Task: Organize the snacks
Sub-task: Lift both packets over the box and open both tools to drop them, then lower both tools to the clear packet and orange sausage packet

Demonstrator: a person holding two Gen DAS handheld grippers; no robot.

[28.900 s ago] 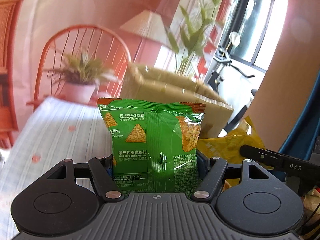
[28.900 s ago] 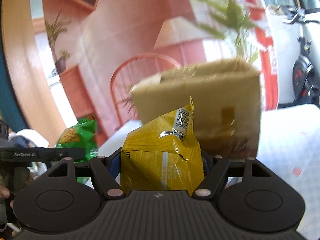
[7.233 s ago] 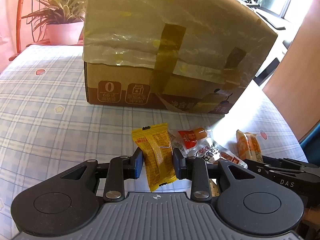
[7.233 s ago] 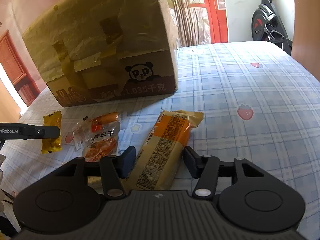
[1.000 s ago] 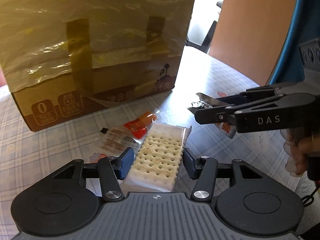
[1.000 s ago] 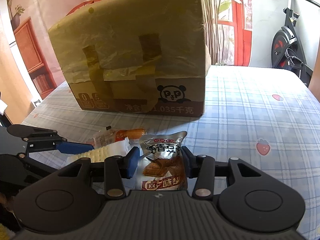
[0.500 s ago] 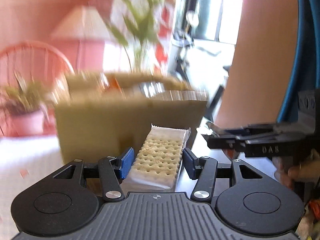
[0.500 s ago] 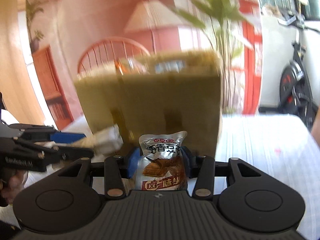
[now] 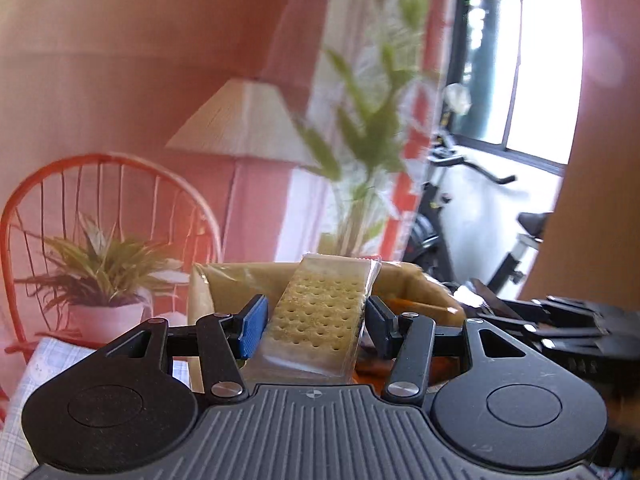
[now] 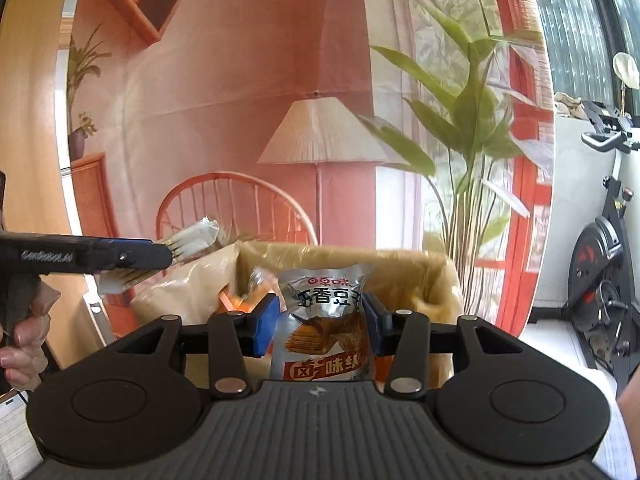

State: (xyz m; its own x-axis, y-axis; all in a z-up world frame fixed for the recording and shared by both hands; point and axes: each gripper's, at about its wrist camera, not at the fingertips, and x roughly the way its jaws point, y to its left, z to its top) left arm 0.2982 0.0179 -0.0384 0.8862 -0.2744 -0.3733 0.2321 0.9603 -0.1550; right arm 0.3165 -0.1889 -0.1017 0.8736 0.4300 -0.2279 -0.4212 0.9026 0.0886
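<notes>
The left hand-held gripper [image 9: 314, 322] is clenched on a clear-wrapped cracker pack [image 9: 320, 318], its blue pads pressed against both long sides so the pack stands tilted up toward 12 o'clock. Just beyond it sits the open cardboard box [image 9: 412, 280], taped and lined with yellowish film. The right hand-held gripper [image 10: 318, 322] is grasping a silver snack pouch [image 10: 322, 320] printed in red and orange, held upright right in front of the box opening [image 10: 400, 258], where an orange wrapper [image 10: 240, 292] shows inside near 10 o'clock. From the right wrist view the left hand-held gripper reaches in from 9 o'clock, the cracker pack above the box's near left corner. A checked tabletop [image 9: 24, 384] shows at 8 o'clock in the left wrist view. A potted plant [image 9: 100, 276] stands behind it.
</notes>
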